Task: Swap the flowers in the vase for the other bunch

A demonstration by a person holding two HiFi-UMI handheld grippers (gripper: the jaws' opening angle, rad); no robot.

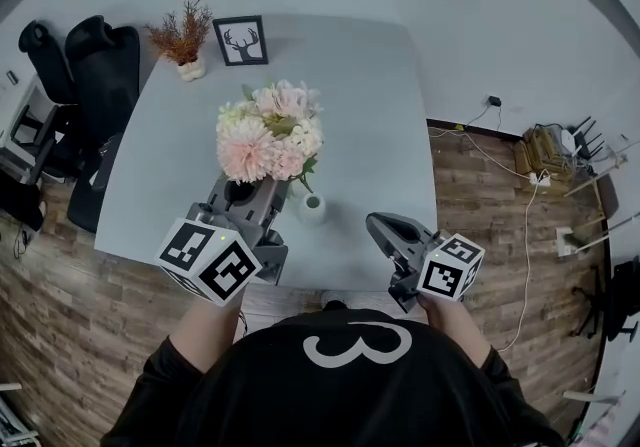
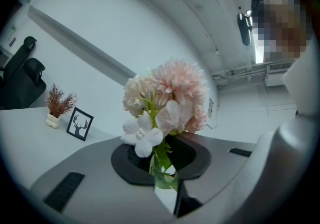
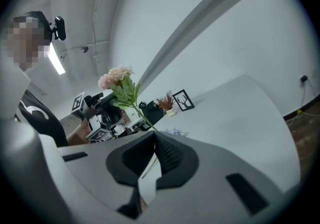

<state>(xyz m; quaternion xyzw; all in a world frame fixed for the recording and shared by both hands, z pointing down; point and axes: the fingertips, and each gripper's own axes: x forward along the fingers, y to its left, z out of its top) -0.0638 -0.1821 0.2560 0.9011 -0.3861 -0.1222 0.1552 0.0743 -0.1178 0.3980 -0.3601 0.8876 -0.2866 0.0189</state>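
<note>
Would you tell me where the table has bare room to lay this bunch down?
The table is bare on its right half, from the deer picture to the right edge, and along the left side below the dried plant. The front is crowded: vase, left gripper holding the bunch, right gripper.

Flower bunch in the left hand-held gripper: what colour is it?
Pale pink and cream-white flower bunch, green leaves; clearest in the left gripper view.

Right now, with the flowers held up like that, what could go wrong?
1. The left claw grips the pink bouquet only by its stems, so the heavy heads could sag or slip free.
2. The small white vase stands unheld near the front edge of the table; a trailing stem might tip it over.
</note>
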